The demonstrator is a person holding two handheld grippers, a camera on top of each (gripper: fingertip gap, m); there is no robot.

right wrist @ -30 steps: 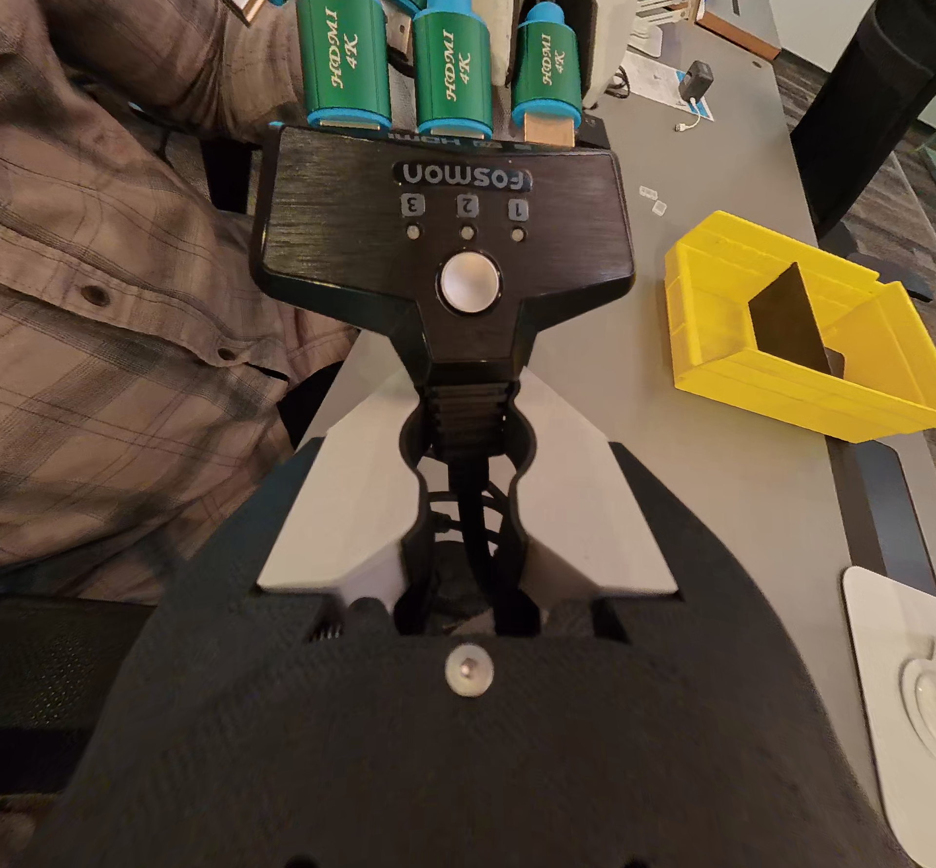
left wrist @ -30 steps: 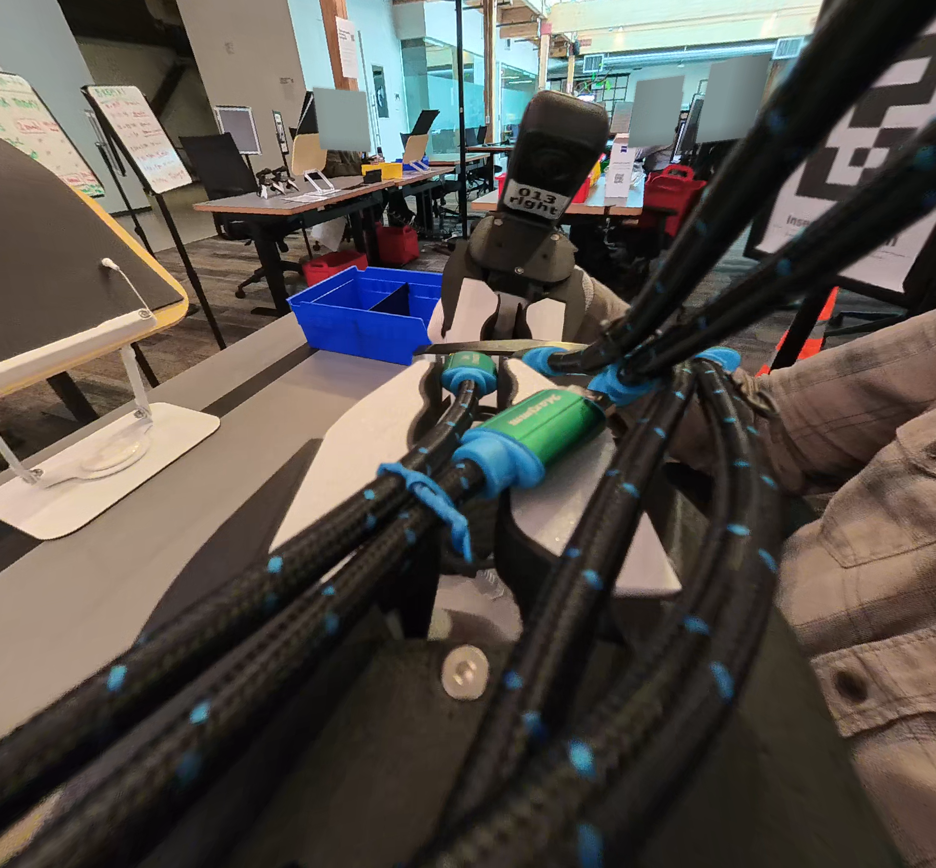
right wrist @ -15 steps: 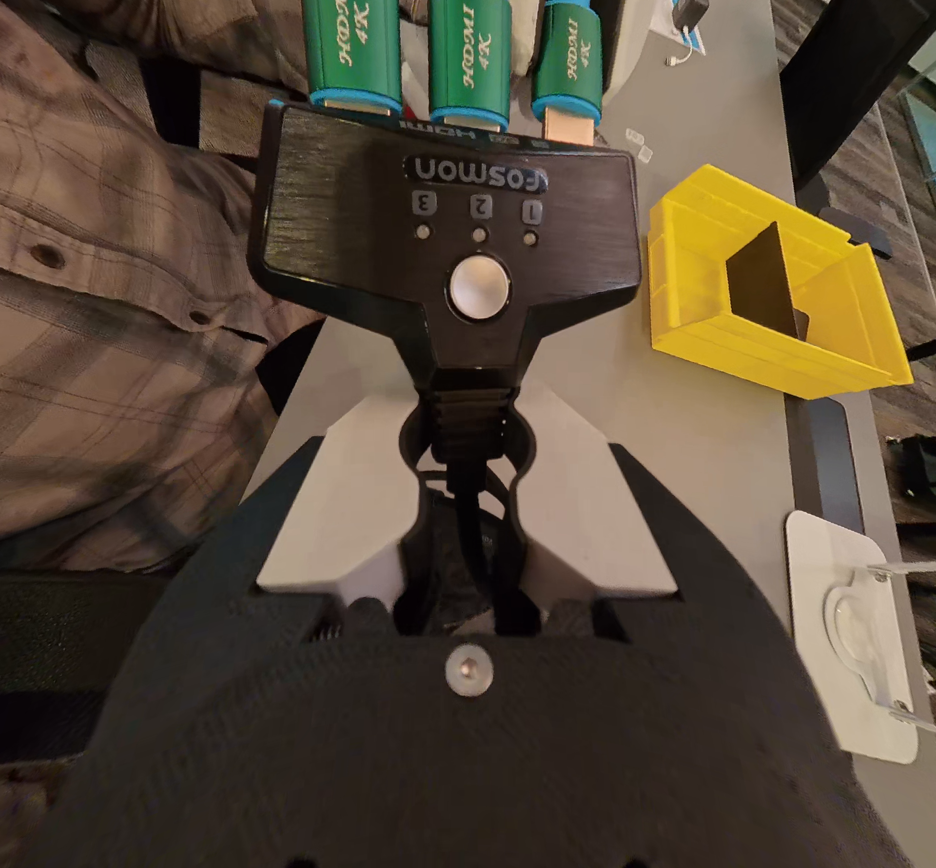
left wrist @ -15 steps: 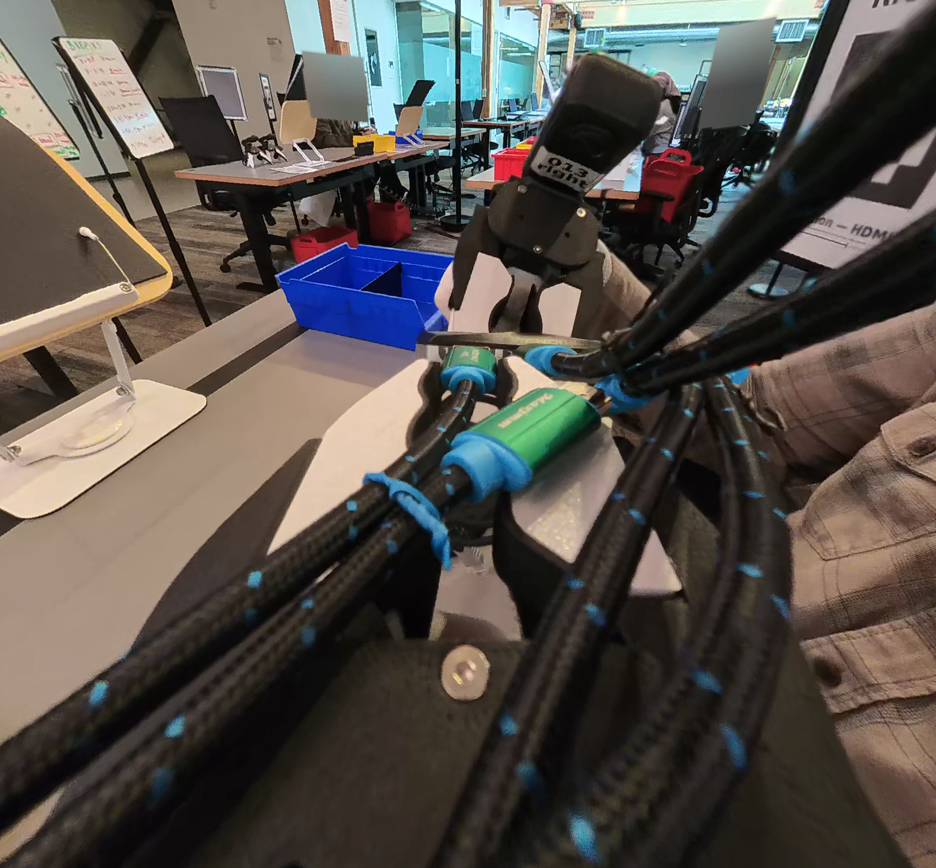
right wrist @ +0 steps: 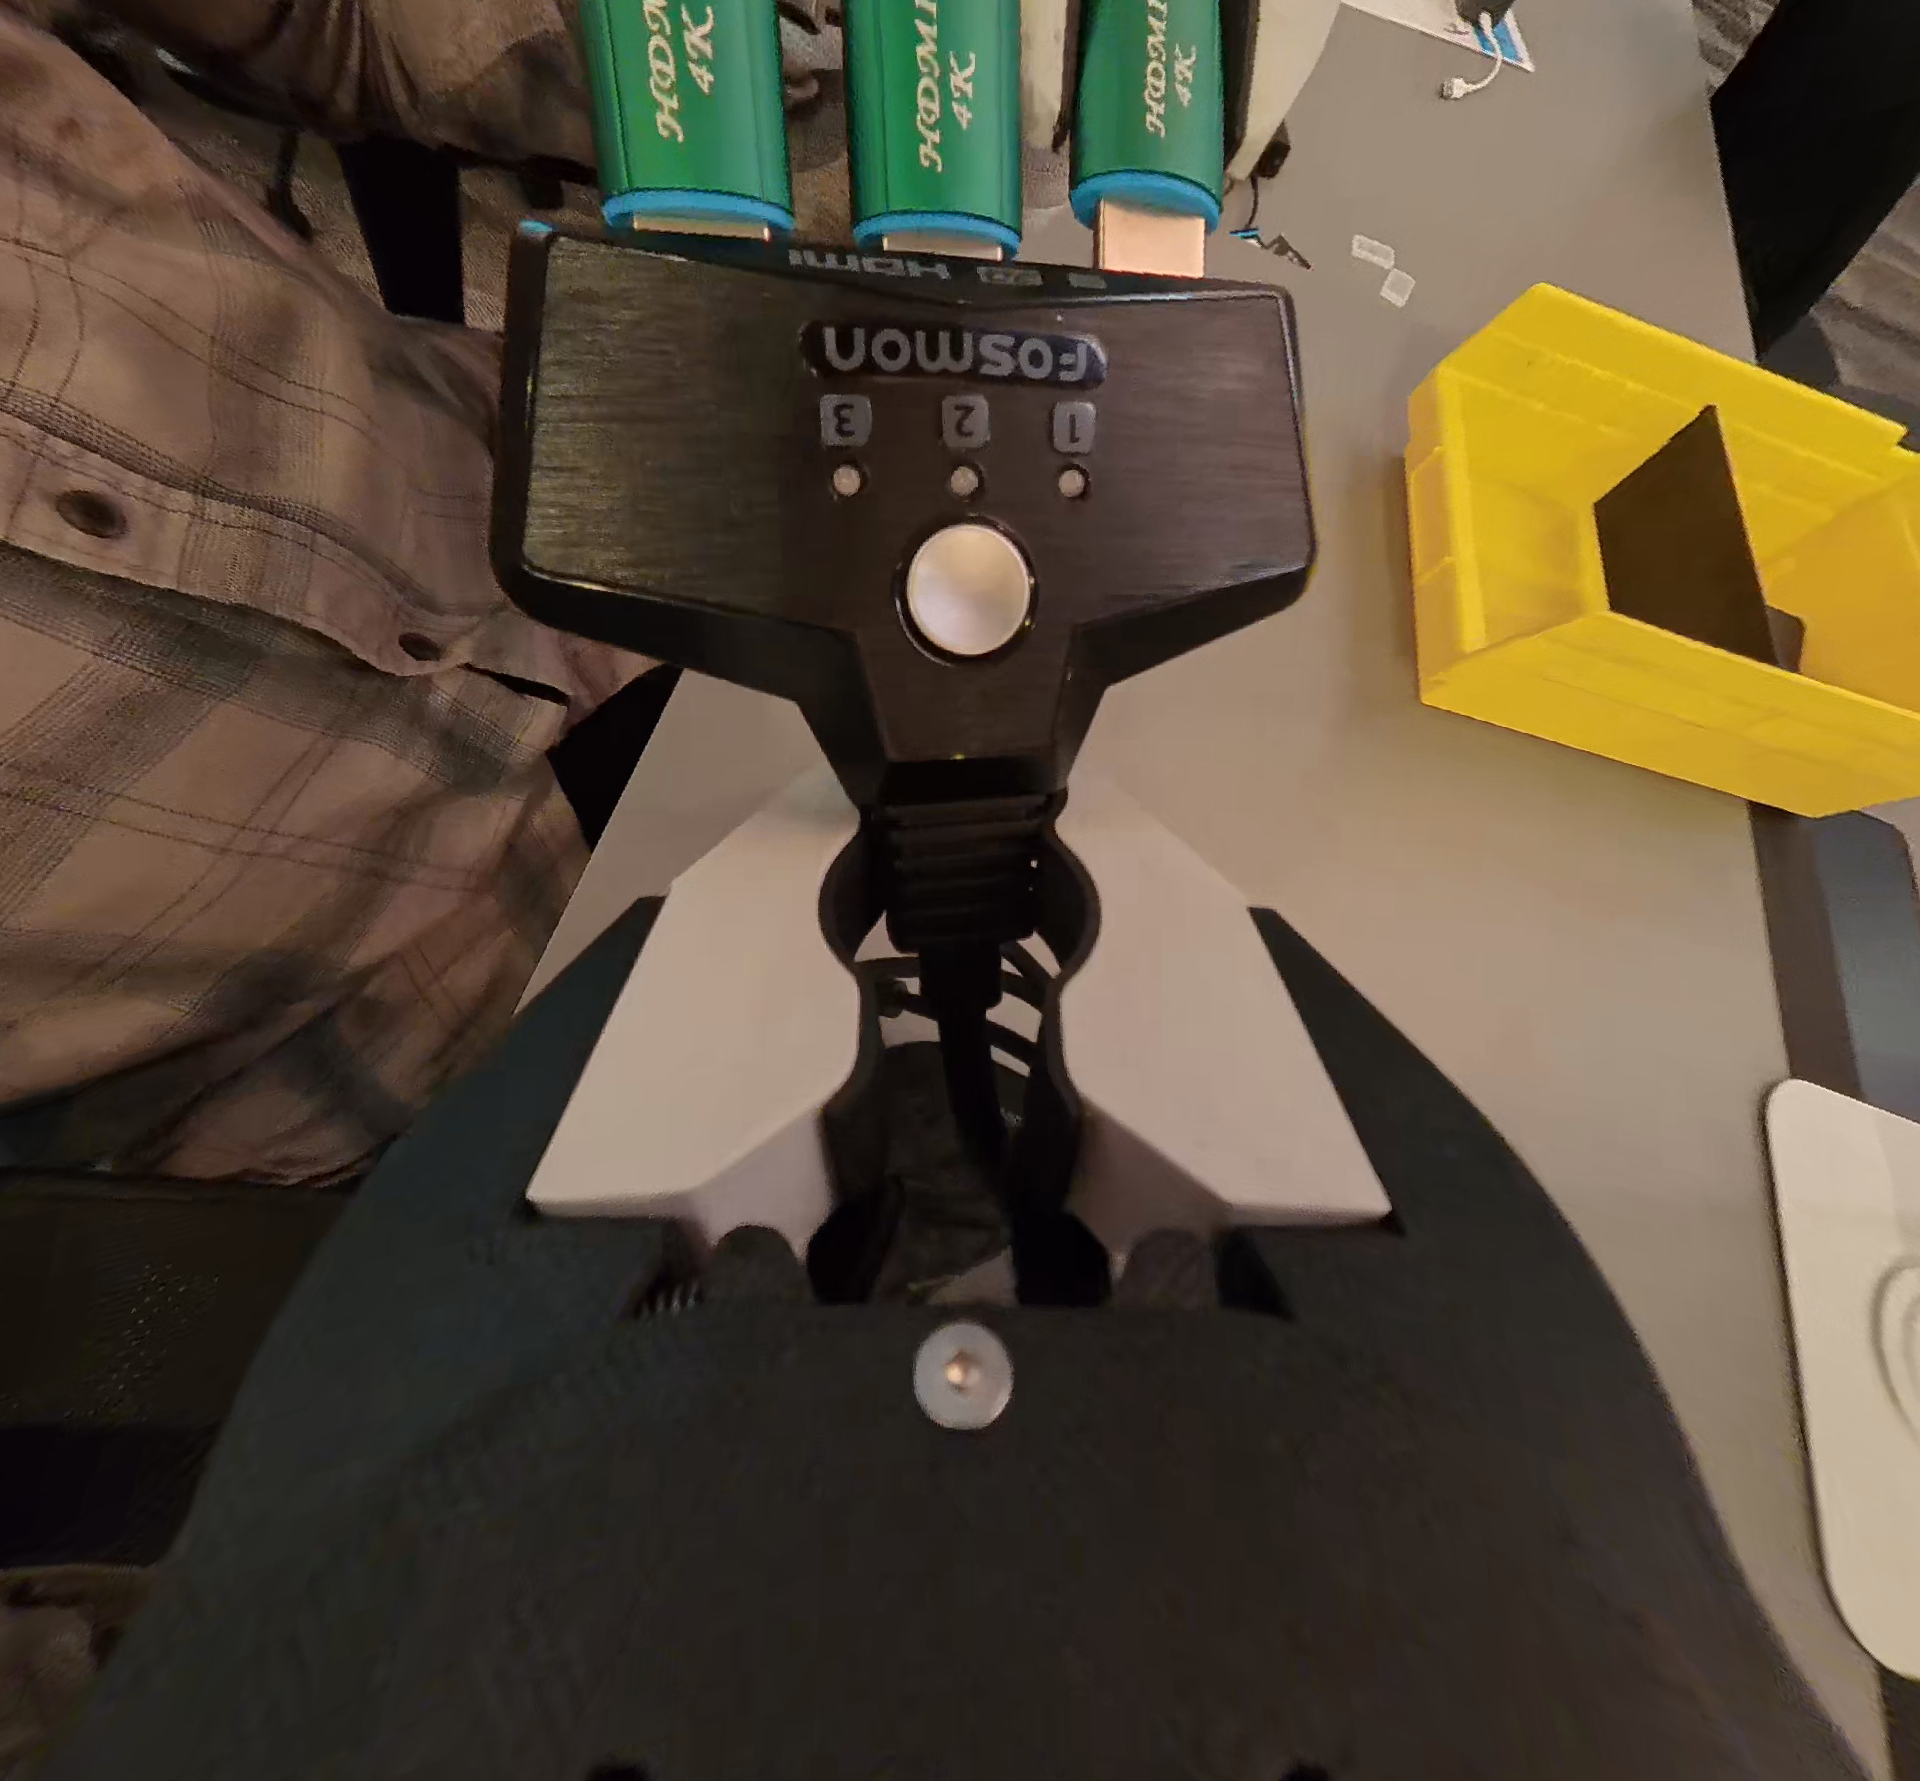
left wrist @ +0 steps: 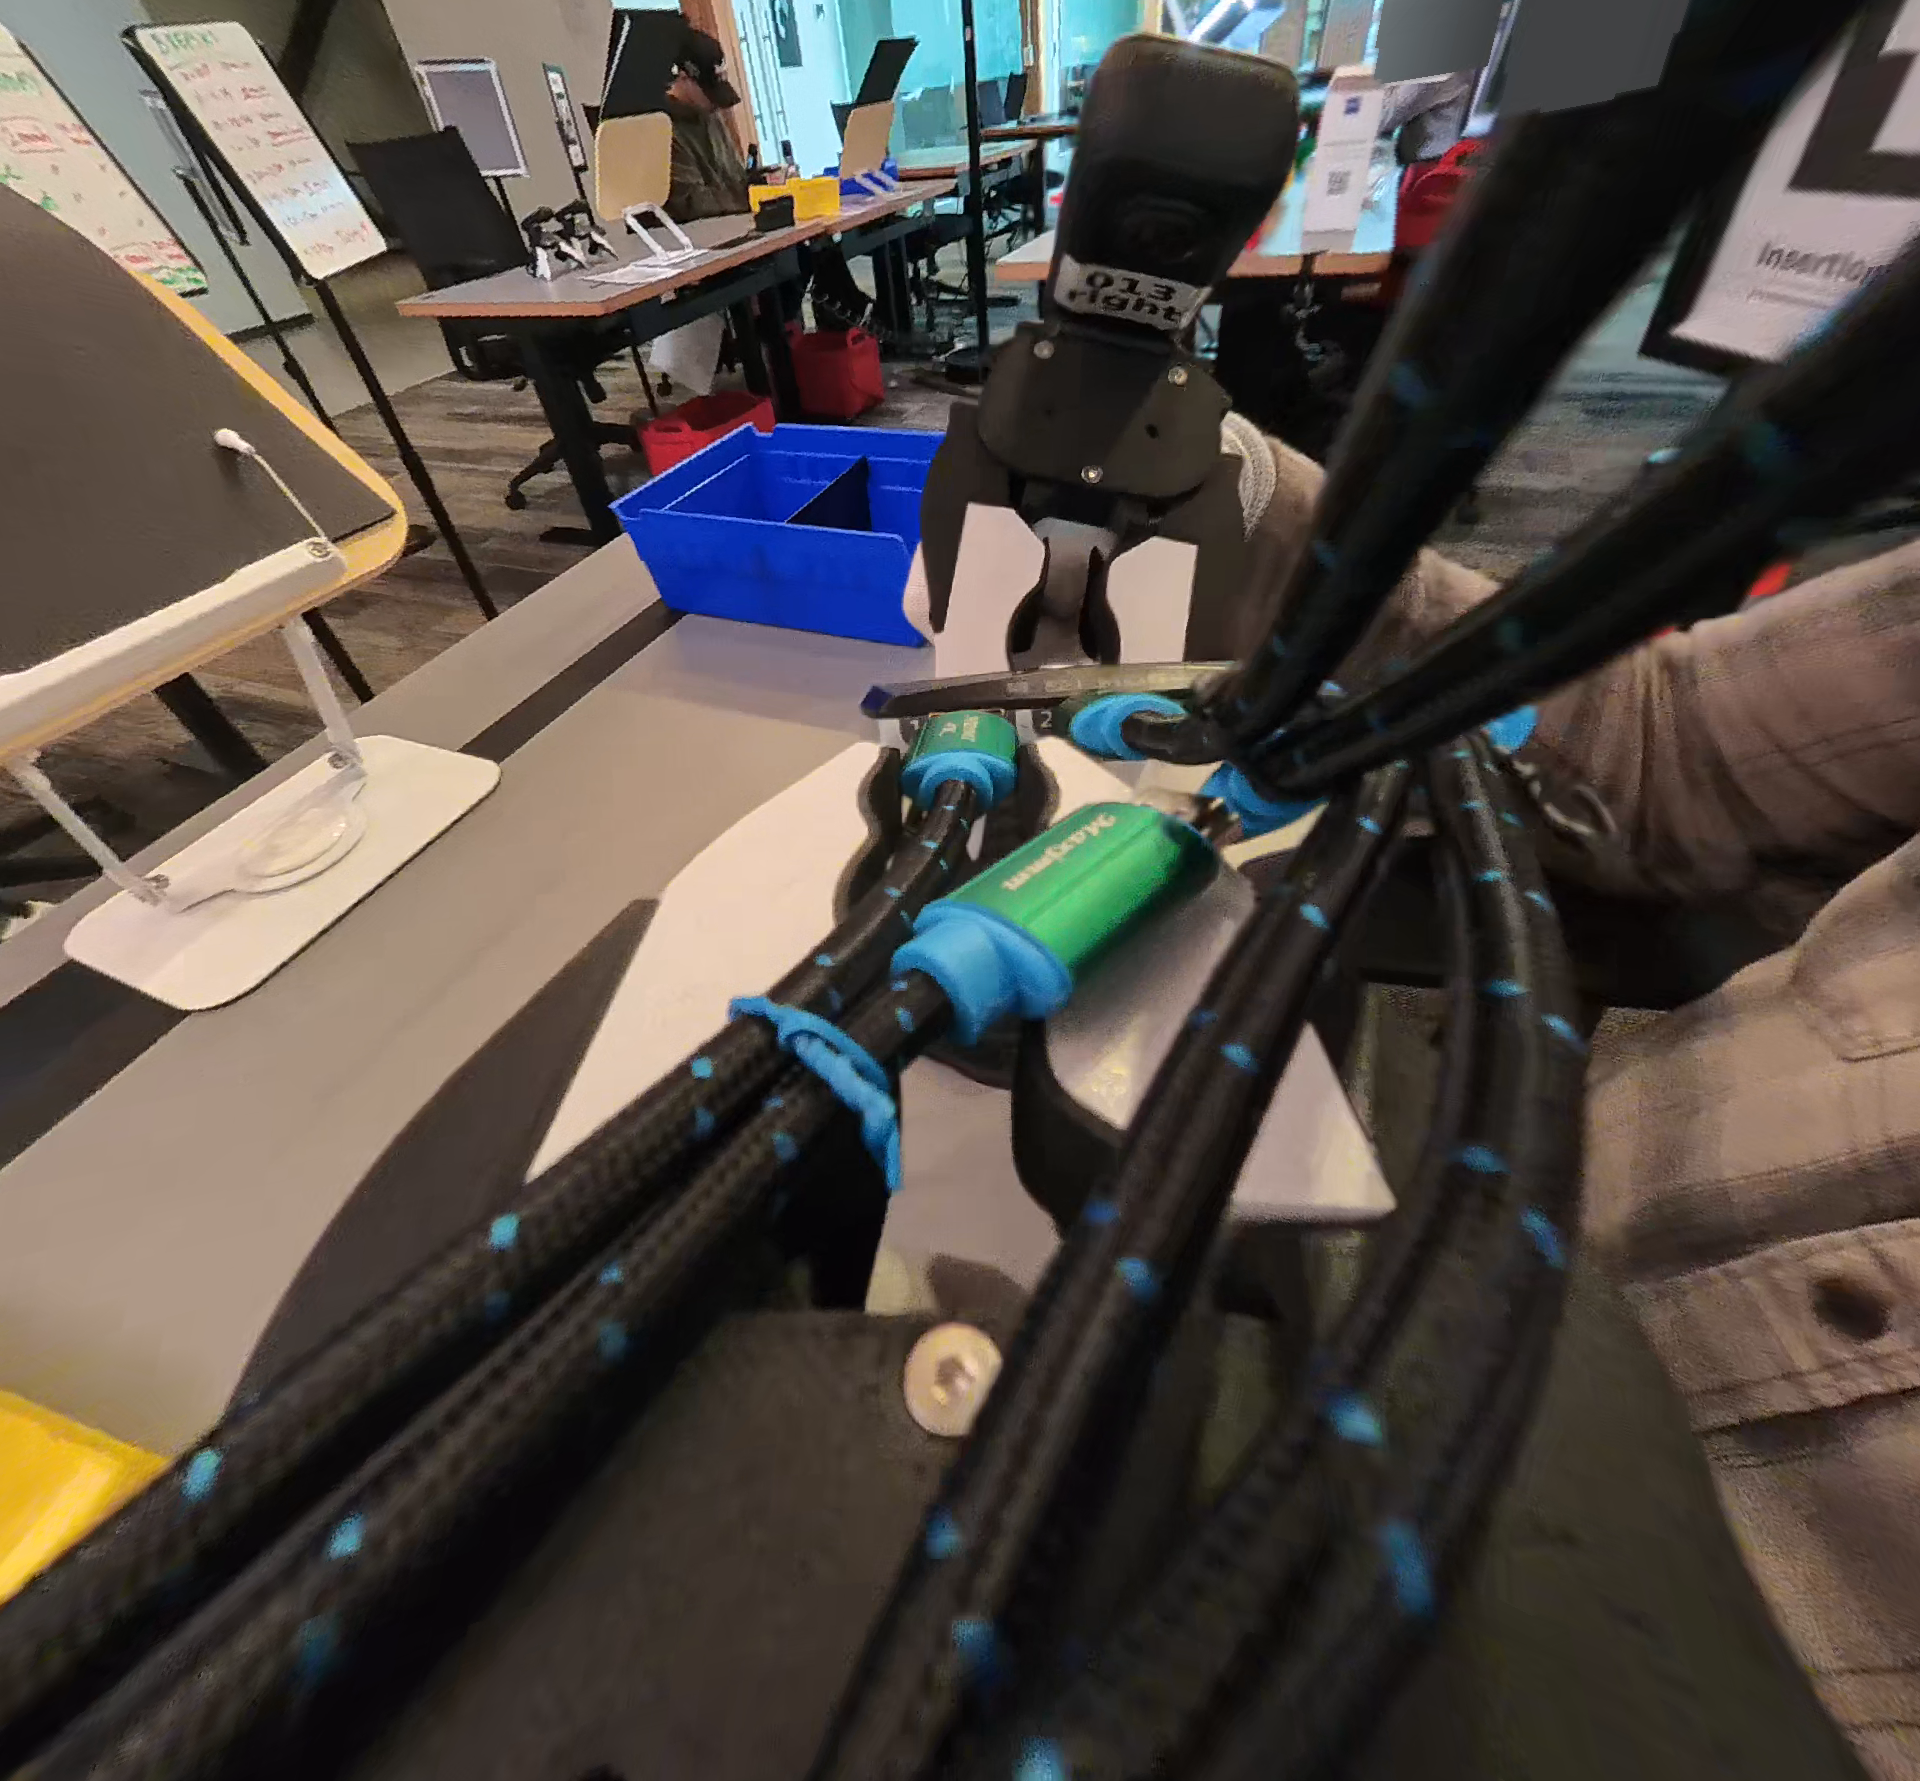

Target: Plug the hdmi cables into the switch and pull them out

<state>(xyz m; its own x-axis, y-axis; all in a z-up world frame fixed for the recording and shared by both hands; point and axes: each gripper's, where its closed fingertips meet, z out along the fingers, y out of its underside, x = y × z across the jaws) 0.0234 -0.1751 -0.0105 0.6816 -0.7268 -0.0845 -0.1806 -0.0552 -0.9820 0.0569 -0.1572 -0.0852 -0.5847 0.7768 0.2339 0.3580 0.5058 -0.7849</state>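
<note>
Grey table with yellow bin, blue bin, white stand base.

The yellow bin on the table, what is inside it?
The yellow bin holds an upright black divider; the part of its floor that shows is bare. The near wall and the divider hide the rest of the inside.

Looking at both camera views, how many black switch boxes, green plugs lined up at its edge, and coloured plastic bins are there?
Black switch: 1
Green plugs at its edge: 3
Yellow bin: 1
Blue bin: 1
Total: 6
</note>
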